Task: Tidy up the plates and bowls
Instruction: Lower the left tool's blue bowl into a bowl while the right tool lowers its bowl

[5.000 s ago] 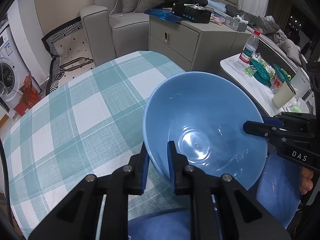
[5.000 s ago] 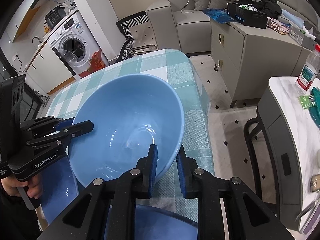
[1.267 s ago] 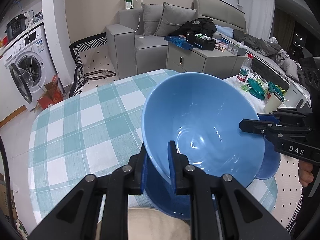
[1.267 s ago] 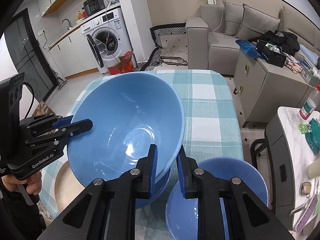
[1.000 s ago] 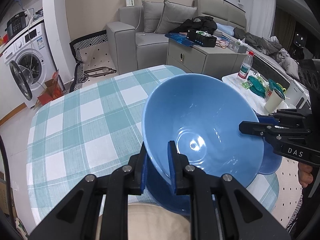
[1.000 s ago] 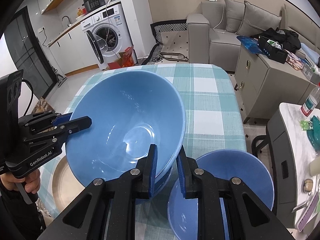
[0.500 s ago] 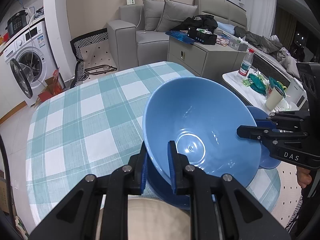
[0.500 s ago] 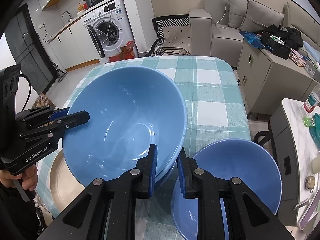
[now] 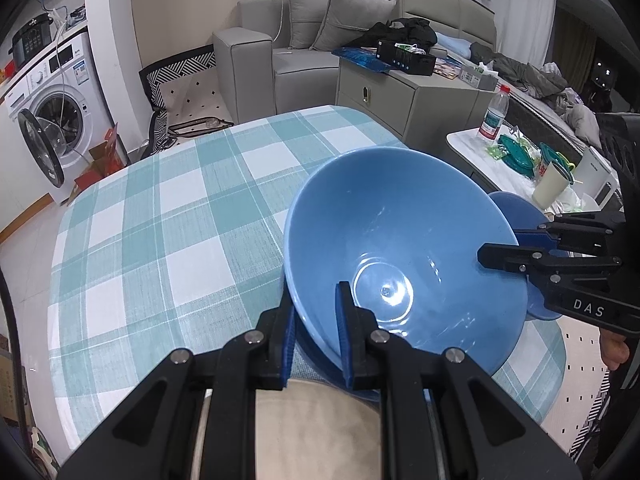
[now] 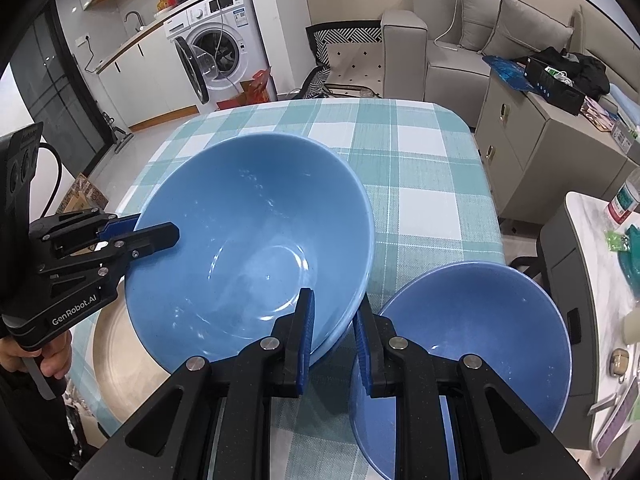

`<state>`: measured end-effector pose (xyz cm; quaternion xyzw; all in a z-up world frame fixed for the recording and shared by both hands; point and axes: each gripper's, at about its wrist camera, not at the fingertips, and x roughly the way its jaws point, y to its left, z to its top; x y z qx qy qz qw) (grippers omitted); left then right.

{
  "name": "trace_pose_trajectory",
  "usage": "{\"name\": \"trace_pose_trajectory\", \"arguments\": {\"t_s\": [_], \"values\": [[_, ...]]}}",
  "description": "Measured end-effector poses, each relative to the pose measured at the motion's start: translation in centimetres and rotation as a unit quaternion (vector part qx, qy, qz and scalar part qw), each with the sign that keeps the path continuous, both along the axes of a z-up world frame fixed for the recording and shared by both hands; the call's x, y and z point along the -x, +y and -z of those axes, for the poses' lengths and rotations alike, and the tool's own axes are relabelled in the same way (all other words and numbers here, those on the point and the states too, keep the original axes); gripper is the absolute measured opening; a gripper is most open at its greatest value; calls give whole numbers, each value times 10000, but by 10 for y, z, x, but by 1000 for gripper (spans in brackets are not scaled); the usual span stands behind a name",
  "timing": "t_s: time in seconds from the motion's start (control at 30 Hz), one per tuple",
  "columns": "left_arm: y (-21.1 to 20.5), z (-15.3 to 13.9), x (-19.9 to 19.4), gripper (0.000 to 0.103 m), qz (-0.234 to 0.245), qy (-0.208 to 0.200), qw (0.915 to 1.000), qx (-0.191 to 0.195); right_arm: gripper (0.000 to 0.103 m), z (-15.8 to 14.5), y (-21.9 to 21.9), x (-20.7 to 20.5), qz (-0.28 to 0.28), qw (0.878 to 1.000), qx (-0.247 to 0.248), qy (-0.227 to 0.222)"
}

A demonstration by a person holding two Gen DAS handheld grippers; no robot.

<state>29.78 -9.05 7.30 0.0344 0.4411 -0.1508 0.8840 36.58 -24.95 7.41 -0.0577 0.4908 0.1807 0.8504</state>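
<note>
My left gripper [image 9: 316, 312] and right gripper [image 10: 334, 320] each pinch opposite rims of the large glossy blue ceramic bowl [image 10: 248, 256], above the checked table's [image 10: 420, 168] near edge.

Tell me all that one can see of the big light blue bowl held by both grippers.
The big light blue bowl is round, deep and glossy, like glazed ceramic, and empty, with highlights inside. It tilts a little above the checked tablecloth. The left gripper and the right gripper each clamp its rim on opposite sides. A darker blue dish shows under it; contact is unclear.
</note>
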Motion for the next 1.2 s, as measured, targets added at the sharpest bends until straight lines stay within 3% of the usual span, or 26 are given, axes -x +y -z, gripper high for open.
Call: {"name": "trace_pose_trajectory", "arguments": {"t_s": [1.2], "values": [[-6, 20, -4, 17, 194, 433, 9984, -292, 20, 17, 17, -6, -167, 9972, 689, 219]]}}
